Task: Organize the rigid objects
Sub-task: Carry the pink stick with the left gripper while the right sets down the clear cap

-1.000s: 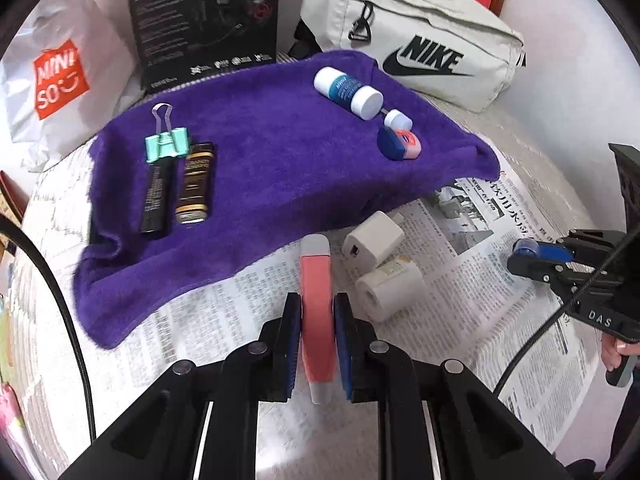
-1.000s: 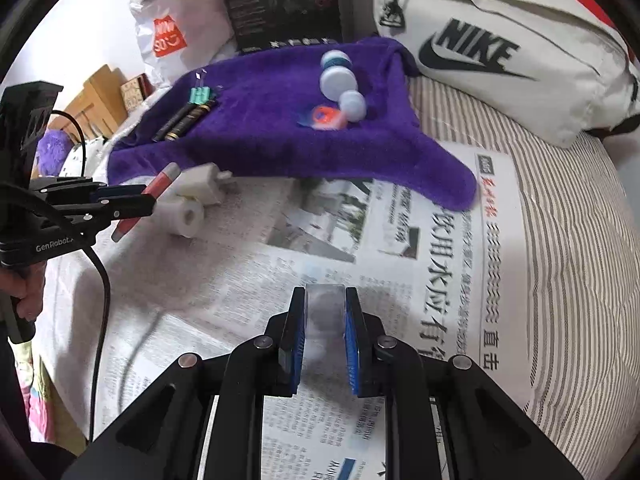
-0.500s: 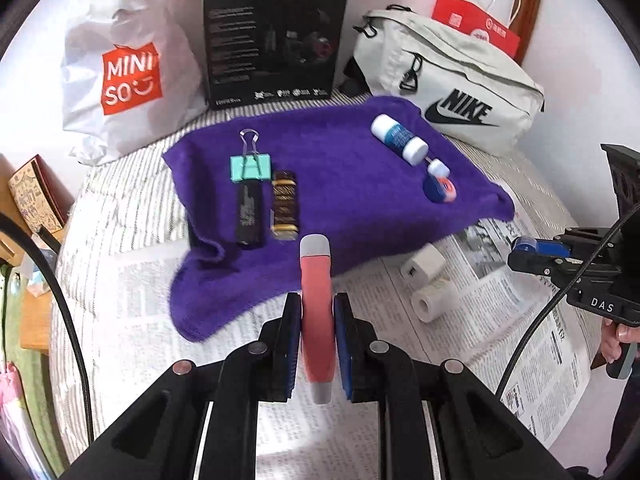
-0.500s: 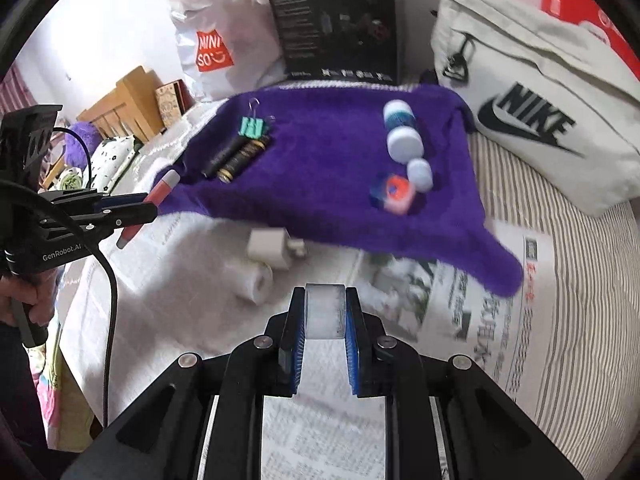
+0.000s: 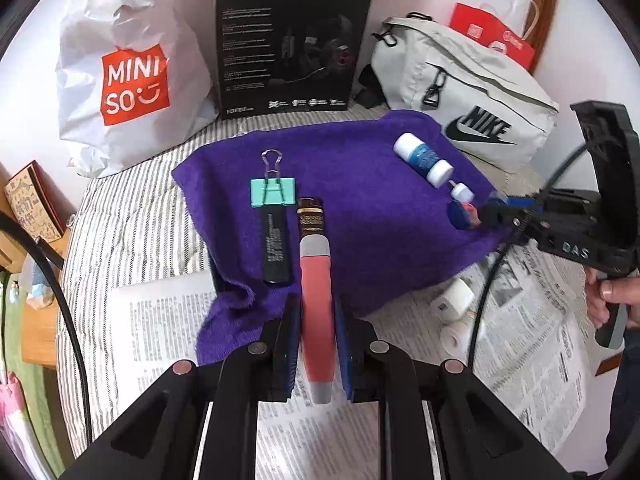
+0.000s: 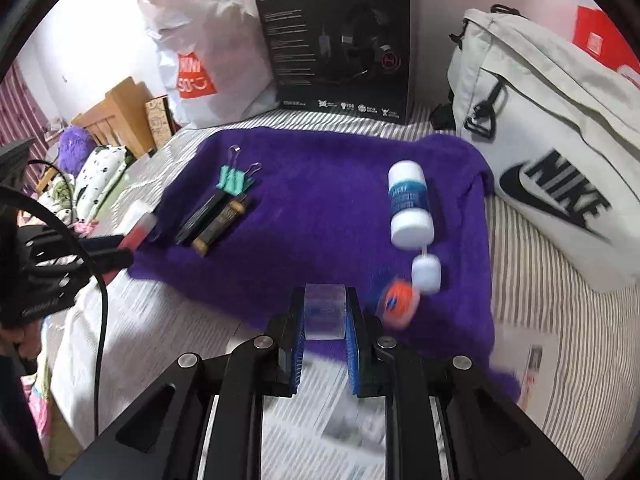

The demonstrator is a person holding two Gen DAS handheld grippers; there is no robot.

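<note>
My left gripper (image 5: 316,312) is shut on a pink stick with grey ends (image 5: 316,292), held over the near edge of the purple towel (image 5: 360,184). On the towel lie a teal binder clip (image 5: 273,192), a black bar (image 5: 275,248) and a brown tube (image 5: 311,218) in a row. A white and blue bottle (image 6: 410,204), a small white cap (image 6: 426,274) and an orange and blue round piece (image 6: 396,300) lie at the towel's right. My right gripper (image 6: 324,316) is shut on a clear block (image 6: 324,310) over the towel's near edge.
A white charger (image 5: 452,306) and a white roll (image 5: 452,336) lie on newspaper (image 5: 552,344) right of the towel. A Miniso bag (image 5: 128,80), a black box (image 5: 288,40) and a white Nike bag (image 5: 472,112) stand behind.
Both grippers have risen and moved toward the towel with their objects. My right gripper now hovers at the towel's right end, next to the orange piece.
</note>
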